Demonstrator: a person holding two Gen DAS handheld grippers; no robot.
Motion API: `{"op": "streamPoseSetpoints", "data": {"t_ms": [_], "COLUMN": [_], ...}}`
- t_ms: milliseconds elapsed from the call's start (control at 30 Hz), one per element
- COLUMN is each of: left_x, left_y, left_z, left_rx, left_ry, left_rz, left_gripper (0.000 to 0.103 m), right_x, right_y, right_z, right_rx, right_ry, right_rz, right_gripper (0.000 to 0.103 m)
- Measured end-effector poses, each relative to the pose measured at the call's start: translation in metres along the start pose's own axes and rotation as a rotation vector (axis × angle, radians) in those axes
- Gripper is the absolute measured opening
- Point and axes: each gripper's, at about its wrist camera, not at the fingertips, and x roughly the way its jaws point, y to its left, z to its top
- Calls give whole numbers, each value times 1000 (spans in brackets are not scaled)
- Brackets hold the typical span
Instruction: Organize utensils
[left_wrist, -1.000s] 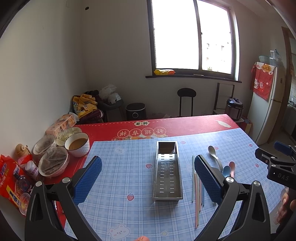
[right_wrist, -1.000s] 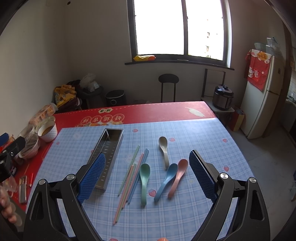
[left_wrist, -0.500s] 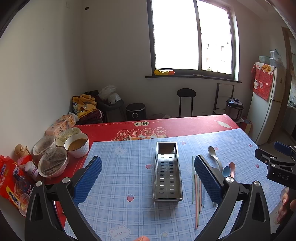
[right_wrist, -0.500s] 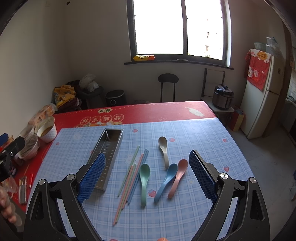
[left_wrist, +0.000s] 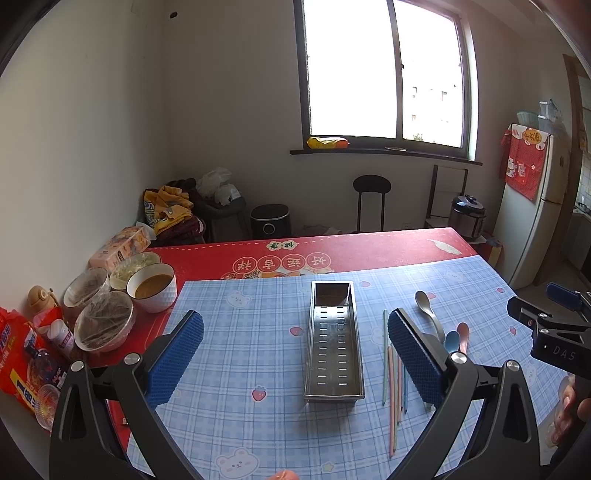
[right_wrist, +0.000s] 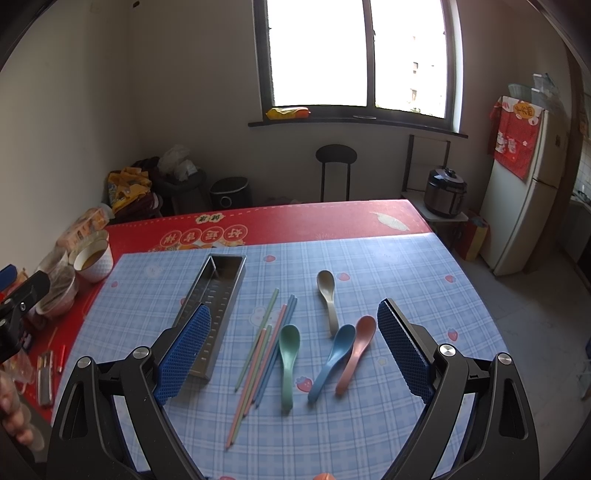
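Note:
A steel slotted utensil tray (left_wrist: 334, 343) lies empty on the blue checked mat; it also shows in the right wrist view (right_wrist: 210, 310). Right of it lie several pastel chopsticks (right_wrist: 264, 339), a green spoon (right_wrist: 288, 354), a blue spoon (right_wrist: 332, 360), a pink spoon (right_wrist: 356, 349) and a grey spoon (right_wrist: 328, 295). My left gripper (left_wrist: 295, 358) is open and empty, held above the tray. My right gripper (right_wrist: 293, 352) is open and empty, held above the spoons. The right gripper's body shows at the right edge of the left wrist view (left_wrist: 550, 332).
Bowls of food (left_wrist: 151, 286) covered in film, snack packets (left_wrist: 18, 365) and a tissue pack (left_wrist: 118, 251) crowd the table's left edge on the red cloth (left_wrist: 369, 251). A stool (right_wrist: 334, 166), a rice cooker (right_wrist: 445, 192) and a fridge (right_wrist: 524, 192) stand beyond the table.

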Motion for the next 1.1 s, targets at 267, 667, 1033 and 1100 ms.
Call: {"op": "streamPoseSetpoints", "data": {"t_ms": [267,667,1033,1100], "left_x": [1,8,57,68], "left_y": [-1,14,28,13], "left_z": [-1,2,-15,-26], "left_rx": [-3,-37,-15,31], "left_ry": [-3,19,159,196], "left_rz": [2,-41,-275,-321], "left_gripper": [98,97,61,53], "right_x": [2,12,38,44], "right_y": [-1,-14,-16,-18], "right_z": [-3,-1,-3,-9], "right_rx": [4,72,71,66], "right_ry": [5,14,78,78], "right_rz": [-3,42,24,10], "right_gripper": [89,89,89,89]}}
